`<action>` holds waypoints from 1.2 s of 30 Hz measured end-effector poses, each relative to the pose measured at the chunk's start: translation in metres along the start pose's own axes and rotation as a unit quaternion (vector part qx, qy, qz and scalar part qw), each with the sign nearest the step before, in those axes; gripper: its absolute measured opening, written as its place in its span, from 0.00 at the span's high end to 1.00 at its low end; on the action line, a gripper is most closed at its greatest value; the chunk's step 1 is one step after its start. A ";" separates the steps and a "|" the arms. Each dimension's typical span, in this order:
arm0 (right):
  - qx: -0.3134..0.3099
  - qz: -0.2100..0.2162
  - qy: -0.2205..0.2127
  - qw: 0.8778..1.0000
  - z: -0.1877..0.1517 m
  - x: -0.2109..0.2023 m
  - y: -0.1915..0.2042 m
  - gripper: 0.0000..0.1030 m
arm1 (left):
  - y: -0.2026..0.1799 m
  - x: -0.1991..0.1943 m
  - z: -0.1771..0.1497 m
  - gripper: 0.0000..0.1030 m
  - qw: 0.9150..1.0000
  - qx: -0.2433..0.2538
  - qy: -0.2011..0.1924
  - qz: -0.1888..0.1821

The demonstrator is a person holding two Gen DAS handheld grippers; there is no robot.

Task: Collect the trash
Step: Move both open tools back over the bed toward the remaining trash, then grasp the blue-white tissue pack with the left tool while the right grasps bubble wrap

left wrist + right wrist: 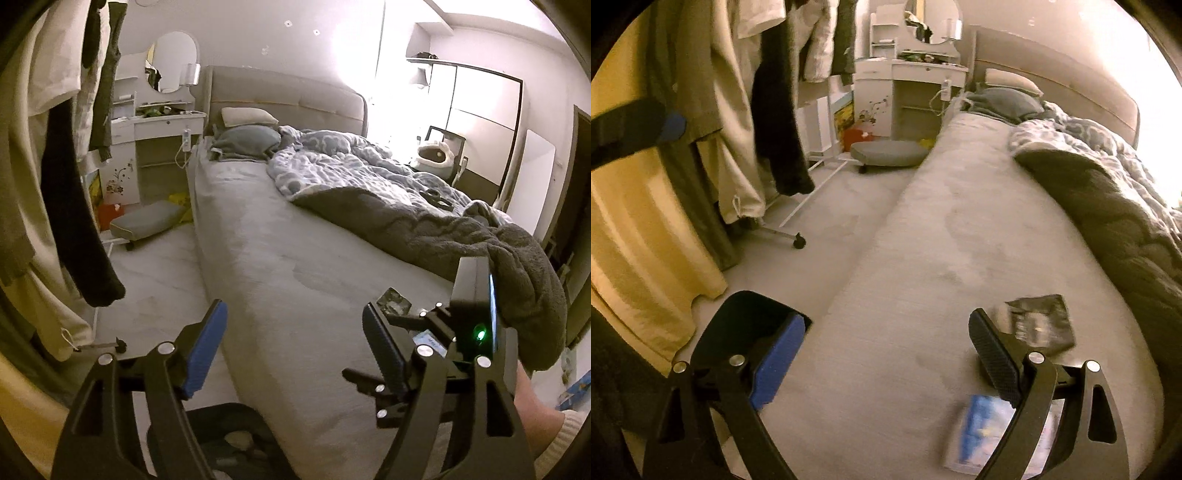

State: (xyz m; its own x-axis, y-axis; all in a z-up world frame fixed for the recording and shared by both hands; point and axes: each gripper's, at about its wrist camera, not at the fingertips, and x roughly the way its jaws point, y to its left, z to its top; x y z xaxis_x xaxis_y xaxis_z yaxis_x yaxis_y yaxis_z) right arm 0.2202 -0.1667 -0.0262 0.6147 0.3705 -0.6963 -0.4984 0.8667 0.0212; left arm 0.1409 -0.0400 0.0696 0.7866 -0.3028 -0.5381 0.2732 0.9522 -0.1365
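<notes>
The right gripper (890, 358) is hovering over the grey mattress (923, 240), jaws spread wide and gripping nothing. The blue-and-white wrapper (979, 424) is lying under its right finger, and the smaller dark packet (1045, 321) is sitting just beyond. The left gripper (291, 350) (also gaping, empty) is trailing farther off, so the right looks nearer.

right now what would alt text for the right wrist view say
The right gripper hangs over a grey bed with its jaws wide open and empty. Near its right jaw lie a dark wrapper and a blue and white packet. Clothes hang on the left, and a rumpled blanket lies on the right.
</notes>
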 end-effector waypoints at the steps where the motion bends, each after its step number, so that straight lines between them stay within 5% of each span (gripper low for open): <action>1: 0.003 -0.004 -0.002 1.000 -0.001 -0.003 -0.006 0.11 | -0.003 0.002 0.000 0.23 1.000 0.000 0.001 -0.001; 11: 0.044 -0.038 -0.002 0.998 -0.017 -0.018 -0.069 0.11 | -0.034 0.027 -0.006 0.20 0.999 0.018 0.027 -0.024; 31: 0.125 -0.031 0.047 0.991 -0.061 -0.004 -0.150 0.11 | -0.089 0.084 -0.029 0.09 0.987 0.010 0.125 -0.102; 36: 0.121 -0.016 0.056 0.991 -0.069 0.003 -0.150 0.42 | -0.108 0.099 -0.036 0.08 0.982 0.006 0.148 -0.113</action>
State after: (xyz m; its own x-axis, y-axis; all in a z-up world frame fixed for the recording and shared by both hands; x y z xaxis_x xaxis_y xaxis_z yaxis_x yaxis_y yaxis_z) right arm 0.2549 -0.3188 -0.0811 0.5491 0.3134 -0.7748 -0.3106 0.9372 0.1589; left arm 0.1697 -0.1714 0.0011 0.5095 -0.4800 -0.7141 0.4296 0.8610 -0.2722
